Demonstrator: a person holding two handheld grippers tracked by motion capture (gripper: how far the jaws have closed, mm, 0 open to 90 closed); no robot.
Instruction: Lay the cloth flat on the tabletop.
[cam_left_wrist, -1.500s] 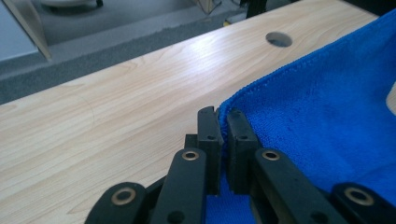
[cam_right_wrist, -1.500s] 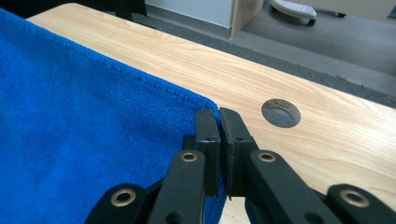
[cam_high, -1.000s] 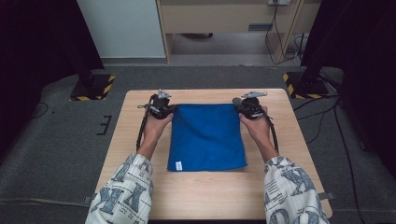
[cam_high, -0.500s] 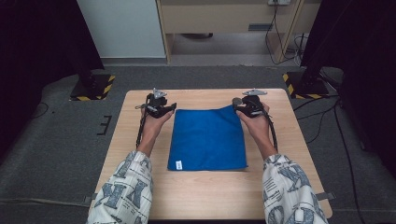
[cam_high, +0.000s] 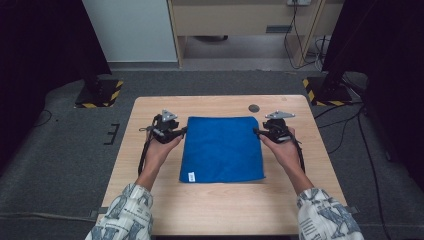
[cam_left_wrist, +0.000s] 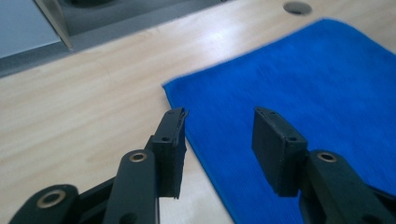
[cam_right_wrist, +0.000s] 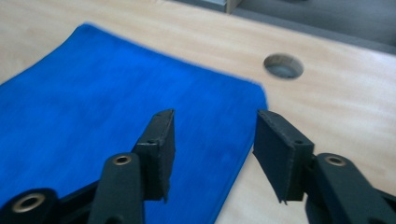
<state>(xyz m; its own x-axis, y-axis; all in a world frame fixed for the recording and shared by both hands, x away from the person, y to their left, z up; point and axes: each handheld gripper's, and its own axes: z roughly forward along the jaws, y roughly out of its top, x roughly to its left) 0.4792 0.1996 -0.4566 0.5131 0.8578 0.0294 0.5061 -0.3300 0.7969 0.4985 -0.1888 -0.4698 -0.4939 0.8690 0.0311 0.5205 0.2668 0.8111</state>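
A blue cloth (cam_high: 222, 148) lies flat in the middle of the wooden table (cam_high: 220, 207), with a small white tag (cam_high: 191, 176) at its near left corner. My left gripper (cam_high: 184, 131) sits at the cloth's far left edge, open, with nothing between its jaws. In the left gripper view the cloth (cam_left_wrist: 299, 88) lies under the open gripper (cam_left_wrist: 219, 133), its far left corner just ahead. My right gripper (cam_high: 256, 132) is at the far right edge, also open. The right gripper view shows the cloth (cam_right_wrist: 107, 116) and its far right corner beneath the open gripper (cam_right_wrist: 215, 140).
A round hole (cam_high: 254, 108) is in the table beyond the cloth's far right corner, also the round hole (cam_right_wrist: 283, 66) in the right gripper view. Stands with yellow-black striped bases (cam_high: 97, 92) flank the table on the floor. A cabinet (cam_high: 240, 20) stands behind.
Both grippers have moved back toward me and slightly outward from the cloth's far corners. The far right corner, raised earlier, now lies flat, and the cloth rests spread out.
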